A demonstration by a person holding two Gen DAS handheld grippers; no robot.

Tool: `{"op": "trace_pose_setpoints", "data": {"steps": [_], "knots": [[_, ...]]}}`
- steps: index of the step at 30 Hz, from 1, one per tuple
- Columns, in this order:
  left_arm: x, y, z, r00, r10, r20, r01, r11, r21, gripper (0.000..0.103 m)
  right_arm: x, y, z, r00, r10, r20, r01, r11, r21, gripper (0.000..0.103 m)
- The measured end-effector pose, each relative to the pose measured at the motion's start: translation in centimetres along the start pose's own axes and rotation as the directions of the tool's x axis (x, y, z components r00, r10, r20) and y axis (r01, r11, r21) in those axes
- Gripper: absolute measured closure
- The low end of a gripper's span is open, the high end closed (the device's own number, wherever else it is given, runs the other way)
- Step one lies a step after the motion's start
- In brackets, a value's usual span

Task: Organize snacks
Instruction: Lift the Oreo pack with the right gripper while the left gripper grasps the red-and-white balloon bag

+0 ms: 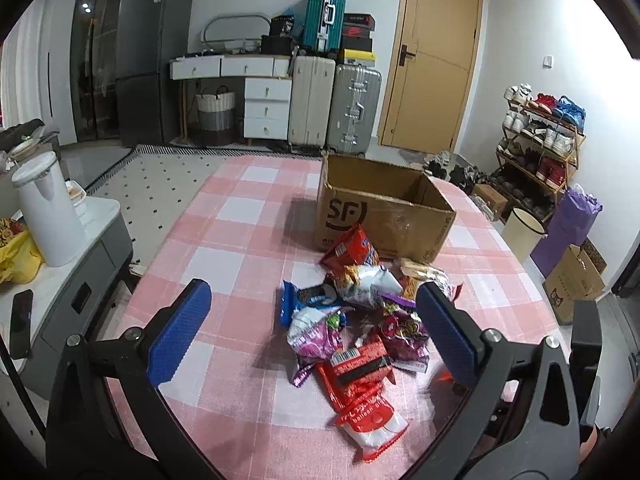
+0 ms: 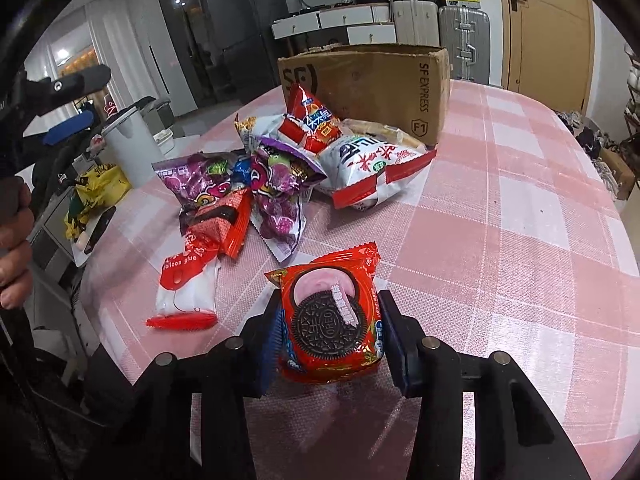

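Pink-and-white checked cloth covers the counter (image 1: pixel 224 216) in the left wrist view, and on it a loose heap of snack packets (image 1: pixel 360 312) lies just in front of an open cardboard box (image 1: pixel 384 208). The left hand-held gripper (image 1: pixel 312 320) hangs over the near side of the heap with its blue pads spread wide and nothing between them. The packets look like thin crinkly film bags, some puffed with air; they are probably light and slippery, and they would slide over one another if nudged. A red-and-white balloon glue pack (image 1: pixel 368 416) lies nearest, flat on the cloth, so it would likely need a pinch at a raised edge.

From the right wrist view, the right hand-held gripper (image 2: pixel 330 336) is closed on a red Oreo packet (image 2: pixel 330 320), one pad against each side edge, and the packet stands up between them. The film bulges a little where it is squeezed, which suggests a soft wrapper around brittle biscuits; a firm clamp could crack them, while a slack one may let the glossy film slip. Holding across the width near the lower half, as here, seems a sound grip. Beyond it the heap sits near the box (image 2: pixel 360 84), whose open top faces up, well apart from the held packet. A person's hand (image 2: pixel 14 240) shows at the left edge.
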State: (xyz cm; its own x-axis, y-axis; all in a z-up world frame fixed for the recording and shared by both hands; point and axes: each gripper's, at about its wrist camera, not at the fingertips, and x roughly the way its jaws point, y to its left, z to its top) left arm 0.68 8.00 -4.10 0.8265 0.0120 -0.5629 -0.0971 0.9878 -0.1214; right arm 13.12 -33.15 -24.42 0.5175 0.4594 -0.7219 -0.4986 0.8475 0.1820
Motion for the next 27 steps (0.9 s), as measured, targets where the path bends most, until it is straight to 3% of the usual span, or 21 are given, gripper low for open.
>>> {"op": "trace_pose_setpoints", "data": {"steps": [8,14,19,27], "knots": [[0.6,-0.4,-1.2,0.997,-0.041,-0.063,0.041,0.999,0.007,0.001,-0.6,0.1,0.0,1.0,0.018,0.022,-0.018,1.0,0.002,0.058],[1.9,-1.1,-2.7,0.984,-0.102,-0.146,0.108,0.993,0.036,0.001,-0.9,-0.2,-0.2,0.999,0.017,0.033,-0.017,1.0,0.011,0.058],[3.5,-2.0,-4.6,0.954,-0.161,-0.252,0.183,0.981,0.066,0.001,-1.0,-0.3,-0.3,0.999,0.019,0.039,-0.019,1.0,0.012,0.058],[6.2,-3.0,-7.6,0.916,-0.157,-0.369,0.206,0.974,0.096,0.001,-1.0,-0.5,-0.5,0.999,0.015,0.04,-0.015,1.0,0.019,0.058]]}}
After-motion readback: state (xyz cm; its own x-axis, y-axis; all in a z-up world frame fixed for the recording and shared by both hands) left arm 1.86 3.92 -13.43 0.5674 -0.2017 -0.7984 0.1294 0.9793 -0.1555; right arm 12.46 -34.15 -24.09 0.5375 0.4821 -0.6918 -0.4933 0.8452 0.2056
